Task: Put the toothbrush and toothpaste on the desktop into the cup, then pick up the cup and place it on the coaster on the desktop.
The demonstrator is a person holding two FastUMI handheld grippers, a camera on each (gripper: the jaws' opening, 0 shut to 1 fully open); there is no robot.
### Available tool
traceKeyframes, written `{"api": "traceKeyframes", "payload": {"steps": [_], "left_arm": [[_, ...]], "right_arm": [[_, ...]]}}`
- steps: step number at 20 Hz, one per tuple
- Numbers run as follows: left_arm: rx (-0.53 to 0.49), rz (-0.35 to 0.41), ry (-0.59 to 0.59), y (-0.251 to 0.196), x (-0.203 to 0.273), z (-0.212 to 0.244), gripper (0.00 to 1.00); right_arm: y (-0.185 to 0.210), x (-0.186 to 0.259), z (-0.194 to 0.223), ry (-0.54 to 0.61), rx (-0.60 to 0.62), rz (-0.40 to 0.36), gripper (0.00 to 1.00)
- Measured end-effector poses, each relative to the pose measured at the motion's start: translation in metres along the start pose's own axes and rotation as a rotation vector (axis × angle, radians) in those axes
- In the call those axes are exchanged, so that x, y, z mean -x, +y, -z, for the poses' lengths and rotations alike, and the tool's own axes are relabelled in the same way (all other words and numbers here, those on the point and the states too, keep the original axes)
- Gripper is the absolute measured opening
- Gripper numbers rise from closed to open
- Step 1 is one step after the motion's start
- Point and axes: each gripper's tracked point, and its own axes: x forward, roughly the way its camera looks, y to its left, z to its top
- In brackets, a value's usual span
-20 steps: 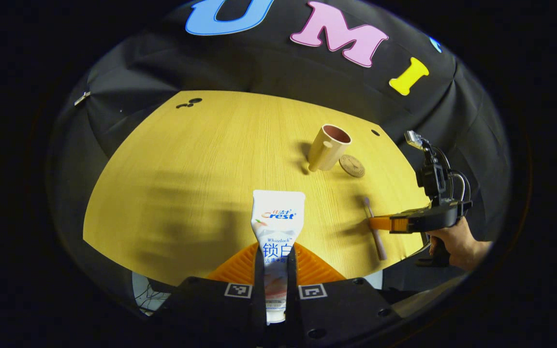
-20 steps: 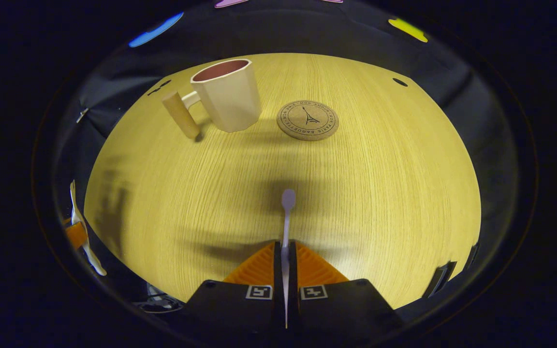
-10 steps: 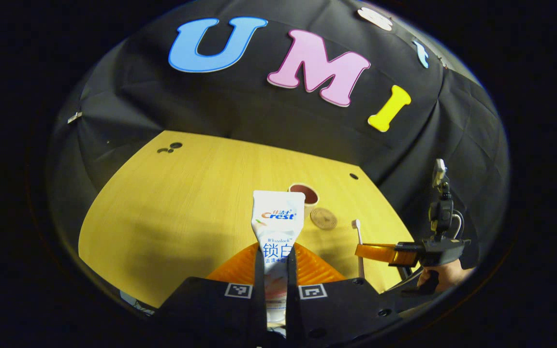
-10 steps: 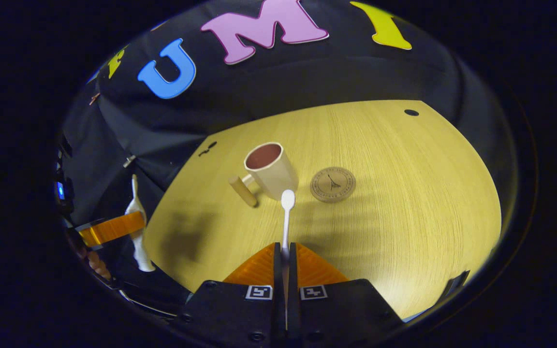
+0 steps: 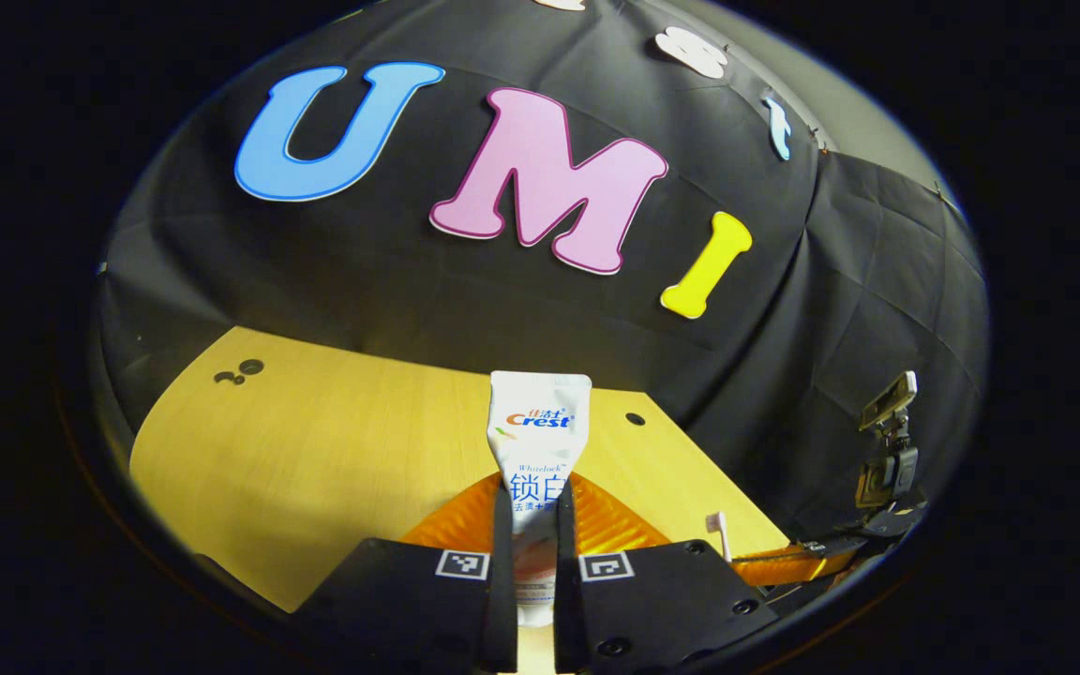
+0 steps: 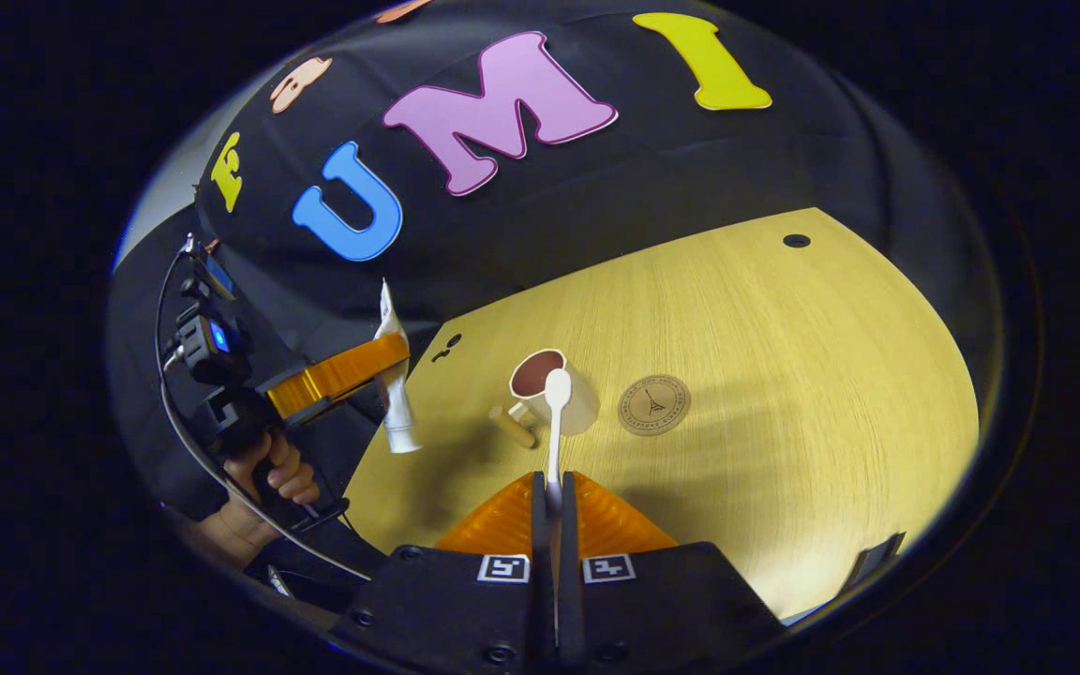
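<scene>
Both grippers are closed on their loads and held up above the desktop (image 6: 784, 394). In the left gripper view the left gripper (image 5: 531, 525) pinches the toothpaste (image 5: 538, 441) low on its body, the flat crimped end pointing forward and the cap back between the fingers; beyond it lie the desk's far edge and the booth wall. The right gripper (image 6: 550, 506) clamps the toothbrush (image 6: 555, 422) by its handle, the head reaching forward so that it overlaps the rim of the cup (image 6: 551, 398) in the right gripper view. The cup stands upright on the desk with its handle (image 6: 512, 427) turned toward the left side of that view, and the coaster (image 6: 654, 404) lies flat just beside it on the other side, apart from it. Bare wood spreads wide past the coaster to the desk's right and far edges. At the left of that view a hand (image 6: 263, 469) grips the left gripper's handle, off the desk's edge, holding the toothpaste tilted, cap downward.
</scene>
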Motion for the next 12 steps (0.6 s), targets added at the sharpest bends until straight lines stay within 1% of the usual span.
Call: {"api": "traceKeyframes", "payload": {"steps": [2,6,10,12], "left_arm": [[-0.019,0.007,-0.022,0.0,-0.021,-0.008,0.2],[-0.057,0.032,-0.041,0.003,-0.064,-0.012,0.2],[-0.059,0.031,-0.033,0.012,-0.103,-0.004,0.2],[-0.068,0.019,-0.021,0.018,-0.119,0.006,0.2]], "right_arm": [[-0.012,0.007,-0.005,-0.011,0.0,0.017,0.06],[-0.029,0.023,-0.016,-0.052,-0.047,0.052,0.06],[-0.046,0.037,-0.012,-0.086,-0.065,0.11,0.06],[-0.057,0.047,-0.003,-0.099,-0.089,0.141,0.06]]}}
